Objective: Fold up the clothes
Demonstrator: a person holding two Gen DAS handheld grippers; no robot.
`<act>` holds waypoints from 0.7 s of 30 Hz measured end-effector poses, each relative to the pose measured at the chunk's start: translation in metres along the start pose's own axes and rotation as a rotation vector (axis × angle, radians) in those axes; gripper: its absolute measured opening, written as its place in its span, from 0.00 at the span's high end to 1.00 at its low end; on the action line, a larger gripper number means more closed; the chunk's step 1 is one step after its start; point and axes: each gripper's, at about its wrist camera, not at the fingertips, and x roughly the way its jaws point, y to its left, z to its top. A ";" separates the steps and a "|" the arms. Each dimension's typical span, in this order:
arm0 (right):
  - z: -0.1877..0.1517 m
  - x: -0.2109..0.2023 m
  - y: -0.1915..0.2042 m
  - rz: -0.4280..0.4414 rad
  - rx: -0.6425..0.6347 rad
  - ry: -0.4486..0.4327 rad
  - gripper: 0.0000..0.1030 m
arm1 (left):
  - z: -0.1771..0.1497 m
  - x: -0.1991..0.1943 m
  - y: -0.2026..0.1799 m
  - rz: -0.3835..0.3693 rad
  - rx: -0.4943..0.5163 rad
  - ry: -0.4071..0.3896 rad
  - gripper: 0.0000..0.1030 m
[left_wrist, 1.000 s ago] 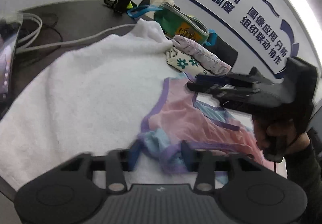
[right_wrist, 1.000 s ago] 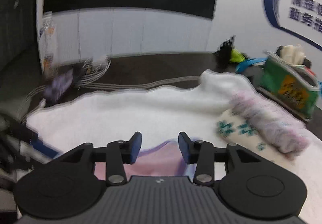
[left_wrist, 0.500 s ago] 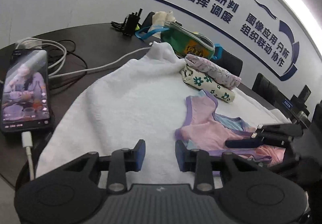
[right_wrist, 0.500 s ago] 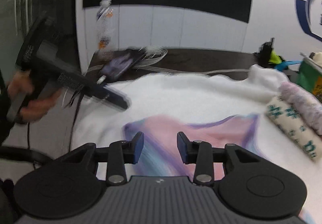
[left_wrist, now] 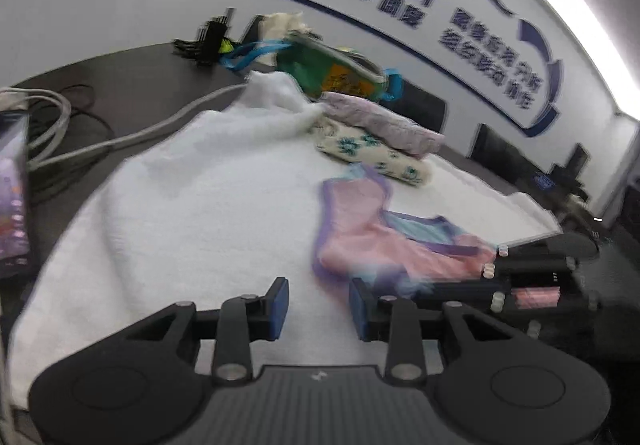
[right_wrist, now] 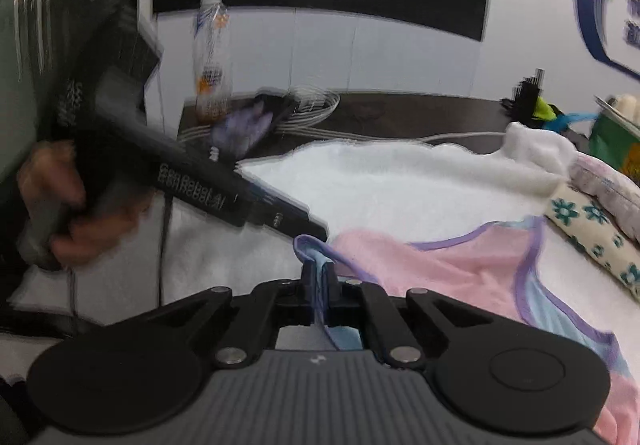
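Pink top (right_wrist: pixel 452 265): spread on white towel (right_wrist: pixel 400 181) at worktop centre, stacked folded clothes (left_wrist: pixel 372 137) at 1 o'clock. Right claw (right_wrist: pixel 319 281): pinching purple hem, likely for folding. Left claw (left_wrist: pixel 318 305): wide, empty, beside hem.

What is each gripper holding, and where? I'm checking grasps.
The right gripper is shut on the pink garment's blue, purple-trimmed edge. The left gripper is open, holding nothing.

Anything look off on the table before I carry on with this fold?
Nothing damaged or spilled. The pink garment lies rumpled and askew on the white towel, expected mid-fold. The right gripper is shut on its blue-purple edge; the left gripper is open. A phone and cables crowd the towel's edge.
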 end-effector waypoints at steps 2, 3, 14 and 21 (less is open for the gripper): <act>0.002 -0.014 -0.012 -0.005 0.064 -0.032 0.98 | -0.004 0.004 -0.006 -0.034 0.031 0.002 0.62; 0.002 -0.019 -0.018 -0.004 0.088 -0.045 0.98 | -0.007 0.005 -0.011 -0.036 0.060 0.003 0.62; -0.002 -0.020 -0.011 0.030 0.067 -0.062 0.97 | 0.003 0.017 0.000 0.114 -0.049 0.000 0.97; -0.009 -0.004 0.001 0.042 0.028 0.029 0.77 | 0.001 0.008 0.012 0.160 -0.114 0.000 0.89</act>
